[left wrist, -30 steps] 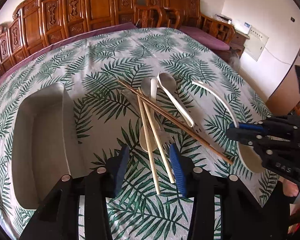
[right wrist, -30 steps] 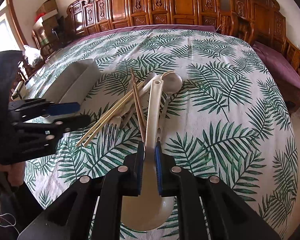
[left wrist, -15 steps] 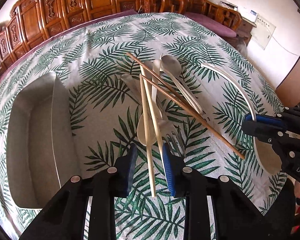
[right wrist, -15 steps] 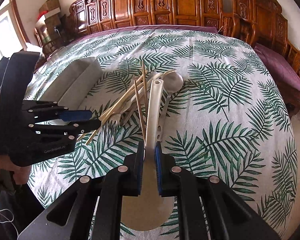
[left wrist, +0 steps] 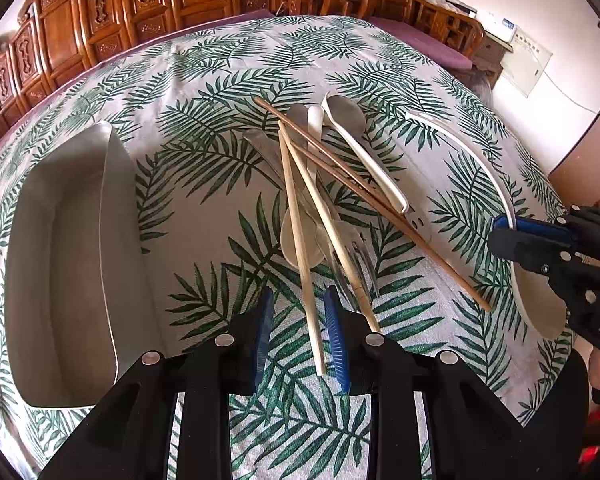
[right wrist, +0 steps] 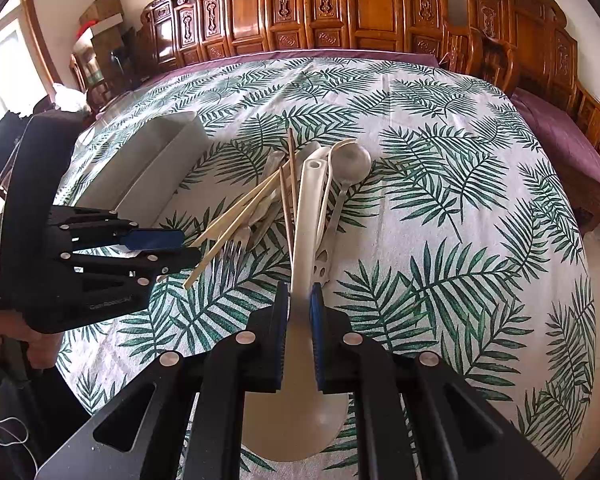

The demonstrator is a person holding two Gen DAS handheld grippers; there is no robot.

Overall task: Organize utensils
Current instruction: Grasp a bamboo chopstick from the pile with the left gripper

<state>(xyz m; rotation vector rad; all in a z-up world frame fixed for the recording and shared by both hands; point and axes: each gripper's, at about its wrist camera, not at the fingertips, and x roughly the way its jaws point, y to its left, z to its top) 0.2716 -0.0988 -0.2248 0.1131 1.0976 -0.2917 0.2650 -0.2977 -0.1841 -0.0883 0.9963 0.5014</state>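
Observation:
A heap of utensils lies mid-table: pale chopsticks [left wrist: 300, 236], brown chopsticks [left wrist: 364, 192], a white spoon [left wrist: 364, 152], a metal fork [right wrist: 236, 244] and a metal ladle [right wrist: 350, 160]. My left gripper [left wrist: 298, 308] is open, its fingers on either side of the near ends of the pale chopsticks; it also shows in the right wrist view [right wrist: 168, 248]. My right gripper [right wrist: 299, 300] is shut on the handle of a big white ladle [right wrist: 306, 216], whose bowl hangs below the fingers. That ladle [left wrist: 480, 164] shows at the right of the left wrist view.
A grey rectangular tray [left wrist: 72, 264] stands on the left of the table and shows in the right wrist view [right wrist: 148, 164]. A palm-leaf tablecloth [right wrist: 460, 216] covers the round table. Carved wooden chairs [right wrist: 340, 12] ring the far side.
My left gripper has moved forward over the near ends of the pale chopsticks and its fingers have narrowed. The right gripper still holds the white ladle in much the same place.

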